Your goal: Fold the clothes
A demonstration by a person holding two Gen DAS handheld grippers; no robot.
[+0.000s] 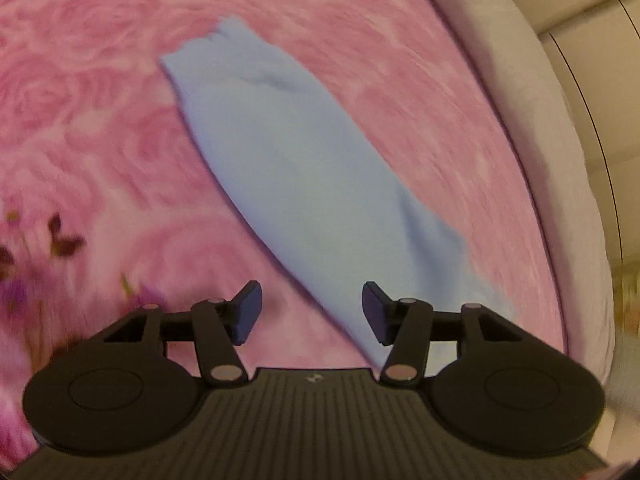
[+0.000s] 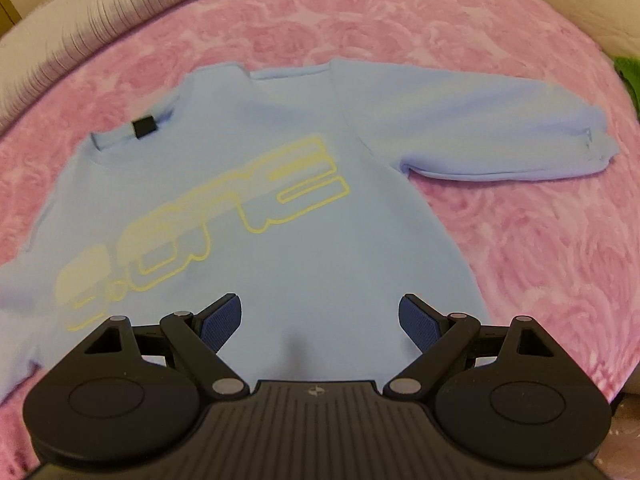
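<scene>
A light blue sweatshirt (image 2: 280,160) with yellow outlined lettering lies flat, front up, on a pink rose-patterned bedspread (image 2: 540,260). One sleeve (image 2: 480,128) stretches out to the right, its cuff at the far right. My right gripper (image 2: 320,320) hovers open over the lower body of the sweatshirt, nothing between its fingers. In the left wrist view a long blue sleeve (image 1: 296,168) runs diagonally from upper left to lower right. My left gripper (image 1: 312,312) stands open above its near end, empty.
A white padded bed edge (image 1: 540,120) curves along the right of the left wrist view and another stretch of padded edge (image 2: 100,12) runs along the upper left of the right wrist view. Something green (image 2: 628,76) lies at the bed's far right. A small black tag (image 2: 143,127) sits at the collar.
</scene>
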